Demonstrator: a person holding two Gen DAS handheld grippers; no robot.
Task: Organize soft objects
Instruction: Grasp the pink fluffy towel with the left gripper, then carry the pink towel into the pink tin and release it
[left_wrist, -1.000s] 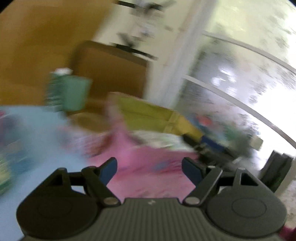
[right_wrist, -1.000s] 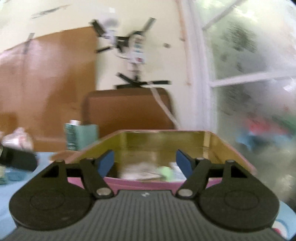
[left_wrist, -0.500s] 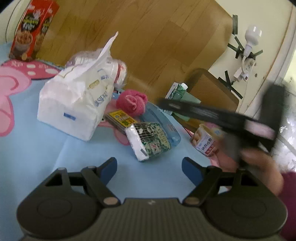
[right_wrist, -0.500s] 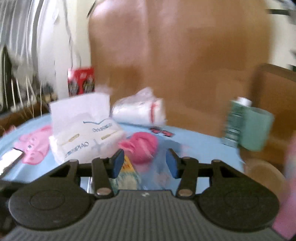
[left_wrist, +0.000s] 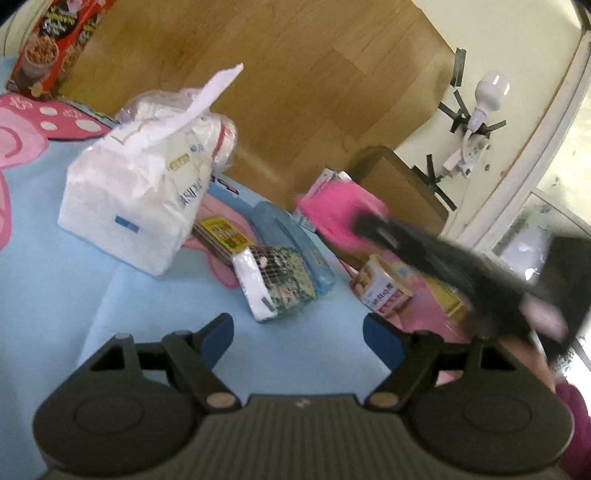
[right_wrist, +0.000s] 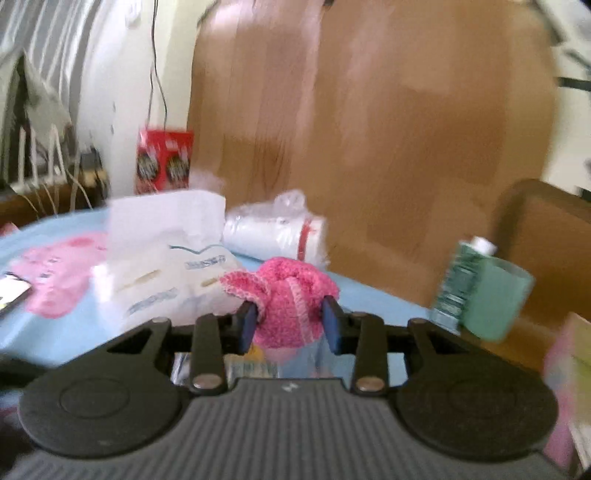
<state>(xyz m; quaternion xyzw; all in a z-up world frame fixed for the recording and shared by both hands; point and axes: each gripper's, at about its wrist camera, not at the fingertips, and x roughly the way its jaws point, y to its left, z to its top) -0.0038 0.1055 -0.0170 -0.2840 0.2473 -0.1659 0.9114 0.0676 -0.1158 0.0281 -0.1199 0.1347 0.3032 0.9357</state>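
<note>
The right gripper (right_wrist: 290, 325) pinches a fuzzy pink sock bundle (right_wrist: 286, 304) between its blue pads, the jaws drawn in until they press the soft knit on both sides — a grip that squeezes rather than crushes, likely enough for a light, yielding thing. In the left wrist view the same bundle (left_wrist: 338, 214) shows as a pink blur at the tip of the dark right gripper (left_wrist: 373, 227), raised above the blue tablecloth (left_wrist: 55, 280) and apart from the clutter beneath it. The left gripper (left_wrist: 298, 334) hangs over bare cloth with its jaws spread wide and nothing between them, seemingly kept back to leave the other room. Just beyond it lie a small floral tissue pack (left_wrist: 275, 280), touching a clear blue case (left_wrist: 295, 243), and a yellow-labelled flat packet (left_wrist: 221, 236). A large white tissue pack (left_wrist: 136, 206) stands a little farther off, one sheet sticking up, with a plastic-wrapped white roll (right_wrist: 277, 232) behind it. To the right sits a small biscuit box (left_wrist: 384, 288) — beside what appears to be a pink box, too blurred to confirm, perhaps the sock's destination. A green carton (right_wrist: 484, 288) and a red snack box (left_wrist: 51, 44) stand near the wooden panel at the back.
</note>
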